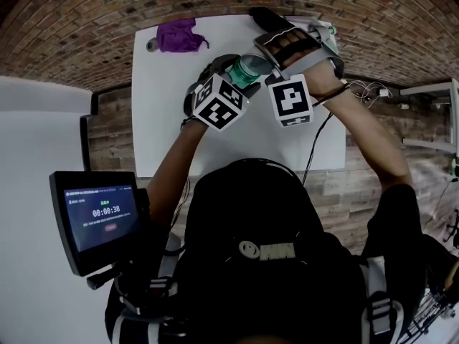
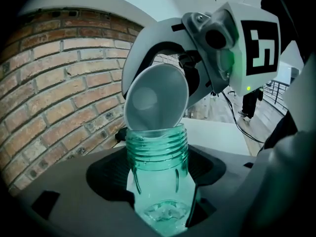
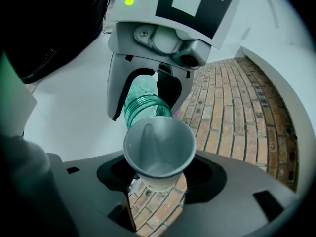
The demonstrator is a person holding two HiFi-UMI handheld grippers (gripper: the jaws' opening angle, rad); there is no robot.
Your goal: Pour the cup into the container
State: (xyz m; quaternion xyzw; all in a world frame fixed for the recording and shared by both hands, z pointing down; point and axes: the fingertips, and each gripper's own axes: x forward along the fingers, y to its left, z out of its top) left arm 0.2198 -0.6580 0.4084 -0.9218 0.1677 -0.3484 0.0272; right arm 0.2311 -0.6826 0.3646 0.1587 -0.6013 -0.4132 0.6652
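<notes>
Left hand-held gripper [image 2: 161, 209] grips green clear jar [image 2: 158, 157], held above white surface [image 1: 172, 120]. Right hand-held gripper [image 3: 155, 197] grips grey cup [image 3: 158, 144], tipped, rim at jar mouth. Cup looks empty. Pour looks nearly done; left: tip cup back.

A teal see-through jar [image 2: 157, 181] with a ribbed screw neck looks glossy and clear; whether it is glass or plastic cannot be told. A pale grey tapered cup [image 3: 159, 149] is smooth with a satin sheen, like thin plastic. The left gripper [image 2: 160, 191] has a matt dark grey plastic body. A rectangular white table [image 1: 154, 99] looks smooth and matt. A crumpled purple cloth [image 1: 179, 36] is soft fabric. The red-brown brickwork [image 1: 72, 27] is rough, with sunken mortar joints.
</notes>
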